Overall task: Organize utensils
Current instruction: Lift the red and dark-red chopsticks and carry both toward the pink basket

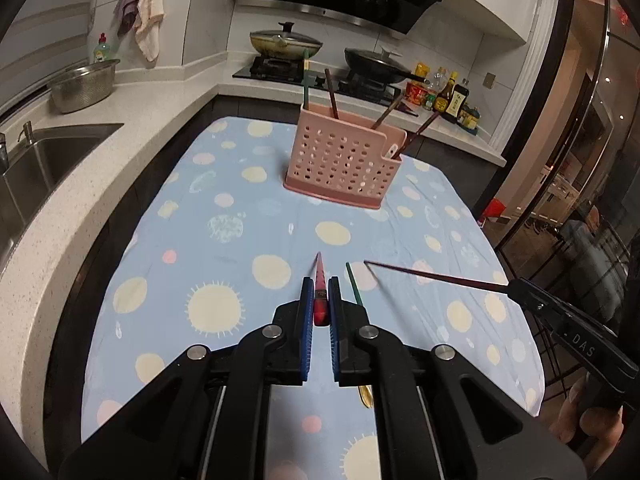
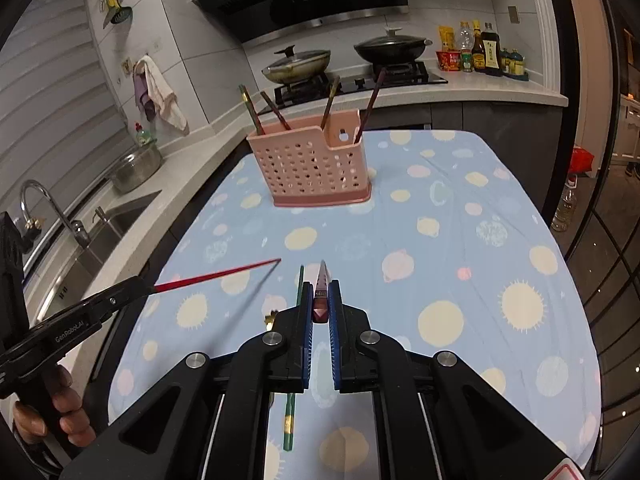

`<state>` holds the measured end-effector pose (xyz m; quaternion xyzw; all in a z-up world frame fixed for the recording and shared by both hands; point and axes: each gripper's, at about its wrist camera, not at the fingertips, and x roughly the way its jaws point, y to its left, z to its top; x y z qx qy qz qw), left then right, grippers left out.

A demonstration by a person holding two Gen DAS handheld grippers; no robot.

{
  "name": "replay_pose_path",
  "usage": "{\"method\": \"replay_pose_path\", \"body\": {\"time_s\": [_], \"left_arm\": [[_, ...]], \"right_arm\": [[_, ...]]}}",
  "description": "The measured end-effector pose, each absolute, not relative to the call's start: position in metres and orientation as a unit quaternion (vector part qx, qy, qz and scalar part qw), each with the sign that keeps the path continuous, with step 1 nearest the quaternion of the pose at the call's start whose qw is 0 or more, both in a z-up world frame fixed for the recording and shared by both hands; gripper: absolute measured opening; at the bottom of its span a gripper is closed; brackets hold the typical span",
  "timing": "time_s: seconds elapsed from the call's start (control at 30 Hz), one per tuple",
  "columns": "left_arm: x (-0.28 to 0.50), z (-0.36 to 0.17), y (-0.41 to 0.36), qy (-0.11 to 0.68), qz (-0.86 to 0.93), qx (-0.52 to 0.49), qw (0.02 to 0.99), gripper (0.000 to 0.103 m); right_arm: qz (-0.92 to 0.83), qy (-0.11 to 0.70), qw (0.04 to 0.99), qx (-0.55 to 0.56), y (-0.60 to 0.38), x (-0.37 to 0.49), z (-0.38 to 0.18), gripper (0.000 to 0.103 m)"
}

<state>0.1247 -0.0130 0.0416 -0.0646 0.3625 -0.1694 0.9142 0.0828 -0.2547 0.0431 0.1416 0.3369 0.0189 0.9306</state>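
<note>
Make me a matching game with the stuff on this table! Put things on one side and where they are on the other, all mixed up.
Things:
1. red chopstick
2. dark purple chopstick
3. green chopstick
4. pink basket

Places:
A. standing at the far end of the tablecloth, with utensils in it
B. between the fingers of the left gripper
C. lying loose on the tablecloth
D. between the fingers of the right gripper

Pairs: 1-B, 2-D, 3-C, 4-A
</note>
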Motion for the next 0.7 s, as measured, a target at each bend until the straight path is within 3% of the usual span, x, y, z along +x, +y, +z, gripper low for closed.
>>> {"method": "replay_pose_path", "body": {"time_s": [0.7], "left_arm": [[0.206,0.122,-0.018,0.263,-0.167,-0.08,0.947,0.007]], "right_arm": [[0.017,0.243,0.957,0.156,-0.283,0.148,0.113,0.007]]}}
